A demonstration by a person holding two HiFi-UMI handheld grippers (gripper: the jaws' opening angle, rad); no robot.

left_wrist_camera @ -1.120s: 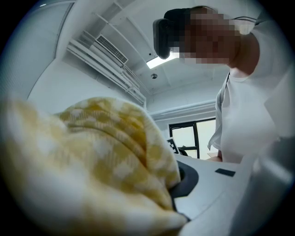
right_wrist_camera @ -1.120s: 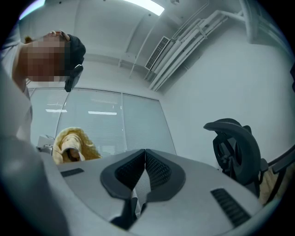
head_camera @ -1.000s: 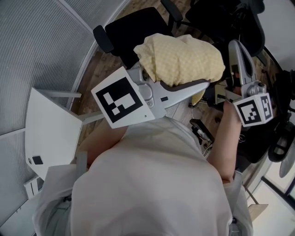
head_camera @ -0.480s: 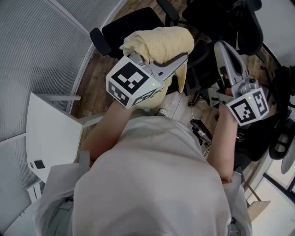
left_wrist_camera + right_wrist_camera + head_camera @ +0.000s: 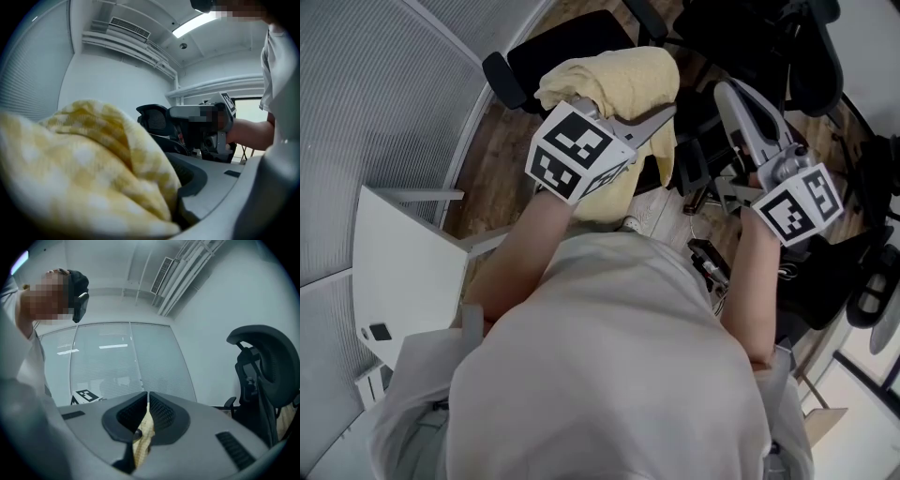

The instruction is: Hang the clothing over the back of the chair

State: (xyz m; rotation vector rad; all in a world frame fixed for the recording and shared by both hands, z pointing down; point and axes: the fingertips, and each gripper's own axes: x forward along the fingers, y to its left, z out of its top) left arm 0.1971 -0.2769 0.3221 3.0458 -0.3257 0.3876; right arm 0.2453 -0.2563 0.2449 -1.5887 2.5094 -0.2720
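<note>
The yellow checked clothing [image 5: 614, 89] lies bunched over the black office chair [image 5: 572, 42] and over my left gripper [image 5: 661, 114]. In the left gripper view the clothing [image 5: 84, 168] covers one jaw. The jaws are opening with cloth still between them, and the other pad shows mostly bare. My right gripper [image 5: 727, 94] points towards the chair from the right. It is shut on a thin fold of the clothing [image 5: 143, 437] that hangs down between its pads [image 5: 161, 413].
A white table [image 5: 403, 272] stands at the left below a grey ribbed wall [image 5: 384, 94]. More black office chairs [image 5: 806, 56] crowd the right. A tall mesh-backed chair [image 5: 267, 366] stands beside my right gripper. The person's light shirt [image 5: 609, 375] fills the foreground.
My left gripper has sunk and swung left with the clothing, which now sits further left over the chair. The right gripper has shifted a little left.
</note>
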